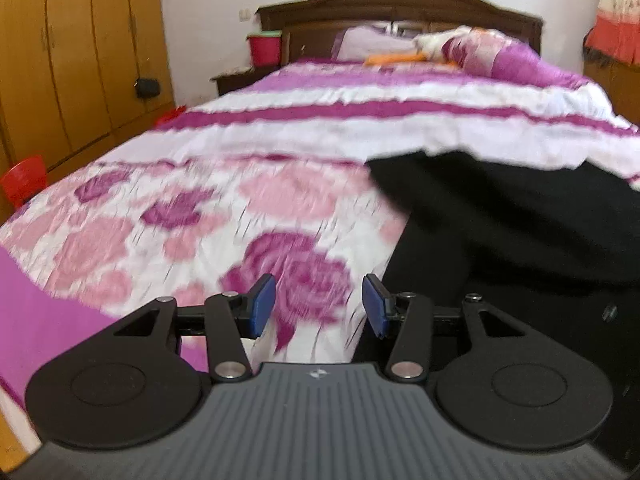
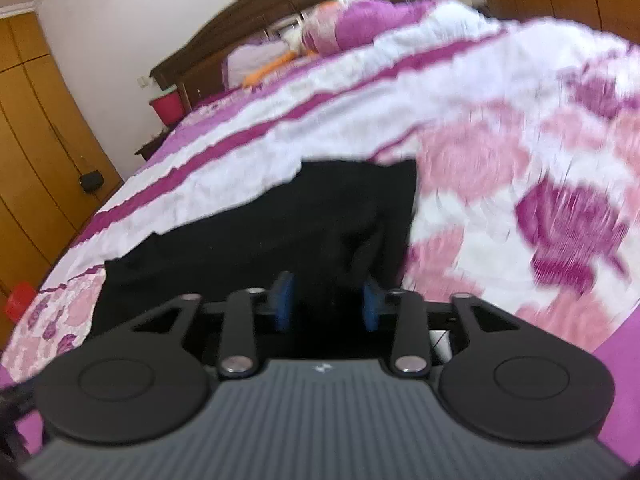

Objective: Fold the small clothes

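A black garment [image 1: 512,232] lies crumpled on a bed with a pink and purple flowered cover [image 1: 200,208]. In the left wrist view it fills the right side. My left gripper [image 1: 318,306] is open and empty, over the cover just left of the garment's edge. In the right wrist view the garment [image 2: 280,224] lies straight ahead. My right gripper [image 2: 327,300] is open, its blue pads [image 2: 285,300] low over the garment's near part. Both views are blurred by motion.
A dark wooden headboard [image 1: 400,8] and pillows [image 1: 480,52] are at the far end. A wooden wardrobe [image 1: 80,48] stands on the left, with a red bucket [image 1: 264,46] on a nightstand and a red stool [image 1: 24,180].
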`<state>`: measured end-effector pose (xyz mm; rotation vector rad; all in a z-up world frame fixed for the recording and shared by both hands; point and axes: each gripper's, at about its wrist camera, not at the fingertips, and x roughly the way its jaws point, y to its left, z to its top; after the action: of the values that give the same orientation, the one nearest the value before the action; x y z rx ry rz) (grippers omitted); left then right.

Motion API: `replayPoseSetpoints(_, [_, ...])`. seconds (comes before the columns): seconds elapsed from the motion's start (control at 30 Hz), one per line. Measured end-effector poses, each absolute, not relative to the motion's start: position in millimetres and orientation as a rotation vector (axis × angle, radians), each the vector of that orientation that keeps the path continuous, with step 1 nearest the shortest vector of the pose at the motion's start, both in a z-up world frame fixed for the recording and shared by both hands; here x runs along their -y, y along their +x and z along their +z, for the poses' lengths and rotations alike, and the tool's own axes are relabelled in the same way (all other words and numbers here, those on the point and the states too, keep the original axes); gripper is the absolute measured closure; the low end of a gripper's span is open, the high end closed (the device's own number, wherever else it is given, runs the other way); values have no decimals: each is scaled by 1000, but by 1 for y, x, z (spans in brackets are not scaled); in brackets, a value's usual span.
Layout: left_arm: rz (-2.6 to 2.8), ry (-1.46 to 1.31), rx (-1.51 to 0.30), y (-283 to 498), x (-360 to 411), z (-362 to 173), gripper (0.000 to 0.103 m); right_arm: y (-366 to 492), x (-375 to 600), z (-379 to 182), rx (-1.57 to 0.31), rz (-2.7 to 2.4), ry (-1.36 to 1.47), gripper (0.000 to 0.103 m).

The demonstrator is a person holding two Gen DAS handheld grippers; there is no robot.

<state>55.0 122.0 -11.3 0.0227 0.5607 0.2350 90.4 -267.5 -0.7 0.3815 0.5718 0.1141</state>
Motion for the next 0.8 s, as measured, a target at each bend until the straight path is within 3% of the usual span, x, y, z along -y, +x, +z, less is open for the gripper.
replayPoseSetpoints(0.07, [200,6,-546,66,-120,-4,49,89,270,8,-530,90,354,46])
replayPoseSetpoints(0.57, [14,-200,-606,175,-105,-26,51,136,270,-27,-571,50,329,47])
replayPoseSetpoints(0.63, [2,-214,-586,179,-105,-29,86,134,270,-31,-556,50,328,49])
replayPoseSetpoints(0.7, [1,-184,-560,178,-103,-27,91,132,269,-30,-540,51,327,66])
replayPoseSetpoints(0.73, [1,-170,-535,175,-103,-24,92,130,268,-28,-526,49,322,83])
replayPoseSetpoints(0.8, [31,-118,-485,171,-105,-17,93,127,266,-21,-488,45,309,87])
